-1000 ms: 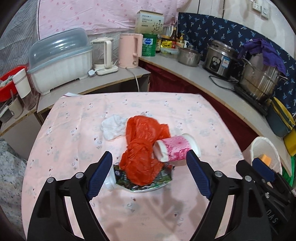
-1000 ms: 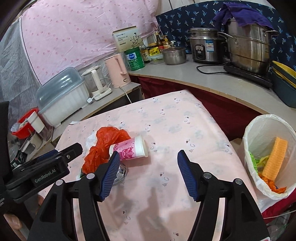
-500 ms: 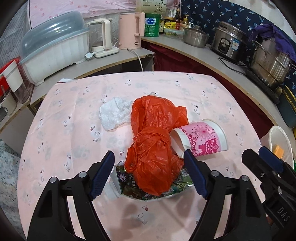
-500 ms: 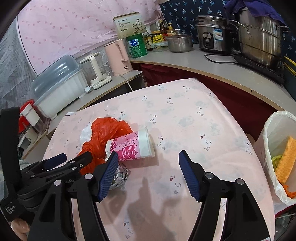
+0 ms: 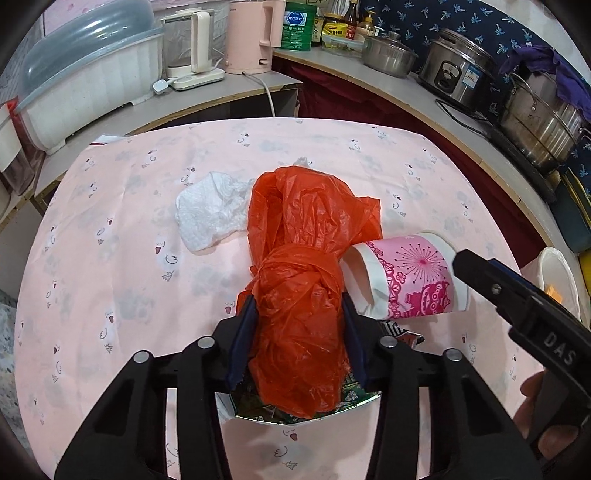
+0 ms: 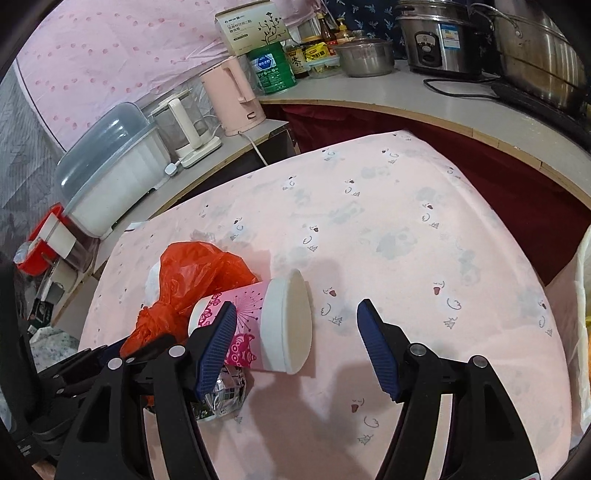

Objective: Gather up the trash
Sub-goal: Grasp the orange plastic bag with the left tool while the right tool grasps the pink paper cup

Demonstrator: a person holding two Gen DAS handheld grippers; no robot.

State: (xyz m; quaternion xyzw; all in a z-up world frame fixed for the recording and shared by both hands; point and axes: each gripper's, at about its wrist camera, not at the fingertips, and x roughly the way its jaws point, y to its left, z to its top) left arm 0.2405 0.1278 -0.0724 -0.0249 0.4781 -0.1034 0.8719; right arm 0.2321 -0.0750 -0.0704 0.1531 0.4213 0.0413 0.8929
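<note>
A crumpled orange plastic bag (image 5: 306, 266) lies on the pink tablecloth (image 5: 110, 229). My left gripper (image 5: 299, 328) is shut on its knotted lower part. Under the bag lies a green foil wrapper (image 5: 295, 410). A white tissue (image 5: 210, 218) lies to the bag's left. A pink paper cup (image 5: 406, 280) lies on its side to the right. In the right wrist view my right gripper (image 6: 295, 343) is open around the cup's base (image 6: 284, 317), with the orange bag (image 6: 192, 277) behind it.
A trash bin lined with a white bag (image 5: 557, 277) stands off the table's right edge. Counters behind hold a pink kettle (image 5: 255, 33), a dish box (image 5: 85, 70), a rice cooker (image 5: 458, 70) and steel pots (image 5: 539, 114).
My left gripper moved forward and closed on the orange bag. My right gripper moved left and closer, so its open fingers now straddle the pink cup.
</note>
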